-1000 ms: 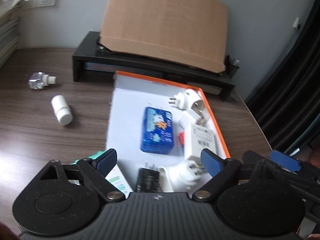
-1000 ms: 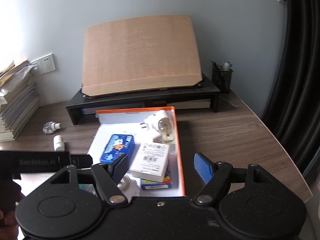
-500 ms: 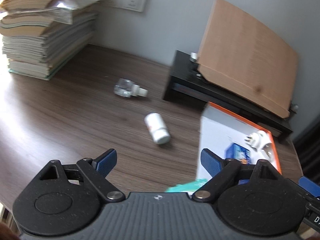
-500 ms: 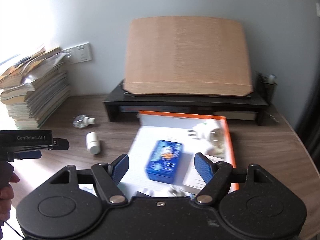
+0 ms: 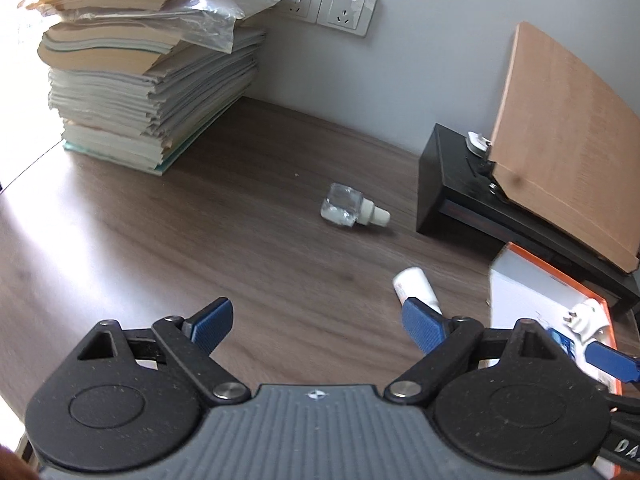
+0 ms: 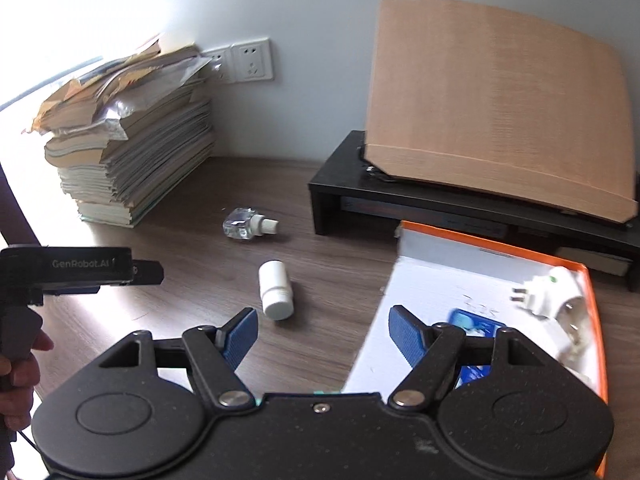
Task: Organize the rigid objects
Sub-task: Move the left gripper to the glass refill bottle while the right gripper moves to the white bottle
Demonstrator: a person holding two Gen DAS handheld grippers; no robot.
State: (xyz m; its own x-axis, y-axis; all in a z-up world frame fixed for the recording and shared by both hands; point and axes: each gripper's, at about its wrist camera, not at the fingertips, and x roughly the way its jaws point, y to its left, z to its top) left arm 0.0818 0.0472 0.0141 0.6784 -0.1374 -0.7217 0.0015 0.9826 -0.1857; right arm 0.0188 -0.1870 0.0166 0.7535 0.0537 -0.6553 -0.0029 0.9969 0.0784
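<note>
Here the white bottle (image 6: 275, 289) lies just ahead of the wide-open, empty right claw (image 6: 322, 332).

Blown-out left glare, perhaps window-lit

A dark wood-grain desk (image 6: 168, 240) carried a tall stack of papers and booklets (image 6: 132, 152) at its far left, a black monitor riser (image 6: 440, 208) by the wall, an orange-rimmed white tray (image 6: 432, 276) before the riser, a small clear glass bottle (image 6: 242, 223) lying on its side, and a white plastic pill bottle (image 6: 275, 289), also on its side.
</note>
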